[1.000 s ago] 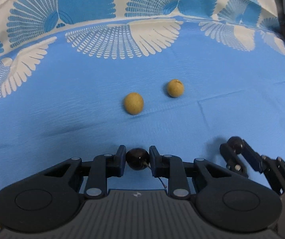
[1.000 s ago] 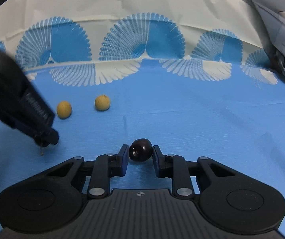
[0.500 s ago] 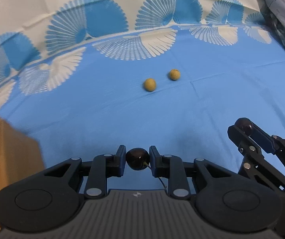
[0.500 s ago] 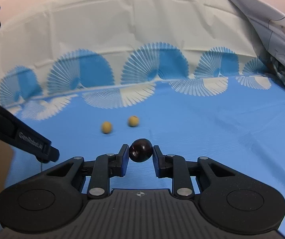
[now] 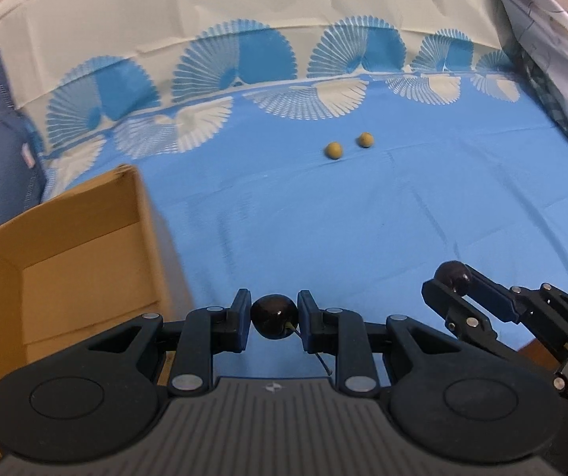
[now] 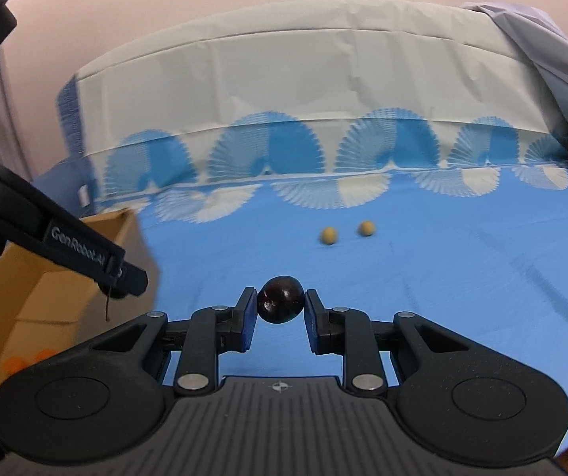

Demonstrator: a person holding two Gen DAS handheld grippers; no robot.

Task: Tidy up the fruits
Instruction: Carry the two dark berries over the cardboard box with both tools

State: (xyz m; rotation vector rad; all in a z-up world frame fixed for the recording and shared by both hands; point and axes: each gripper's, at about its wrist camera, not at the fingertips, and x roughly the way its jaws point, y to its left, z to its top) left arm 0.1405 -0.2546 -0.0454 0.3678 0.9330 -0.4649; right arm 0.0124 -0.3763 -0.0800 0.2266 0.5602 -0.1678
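My left gripper [image 5: 274,319] is shut on a dark cherry [image 5: 272,315] whose stem sticks out to the right. My right gripper [image 6: 280,305] is shut on a second dark cherry [image 6: 281,304]; that right gripper [image 5: 448,281] also shows low at the right of the left wrist view. Both are held above the blue cloth [image 5: 363,218]. Two tan round fruits [image 5: 333,150] [image 5: 365,139] lie side by side far ahead on the cloth, seen too in the right wrist view [image 6: 328,235] [image 6: 366,228]. An open cardboard box [image 5: 69,246] stands at the left.
The left gripper's arm [image 6: 65,246] crosses the left of the right wrist view, over the cardboard box [image 6: 46,297], where something orange [image 6: 26,361] shows inside. A pale patterned cloth [image 5: 541,39] hangs at the right. The fan-patterned border and white fold run along the far side.
Both grippers have risen and drawn back leftward with their cherries. The two tan fruits have shrunk into the distance and the cardboard box has come into view at the left.
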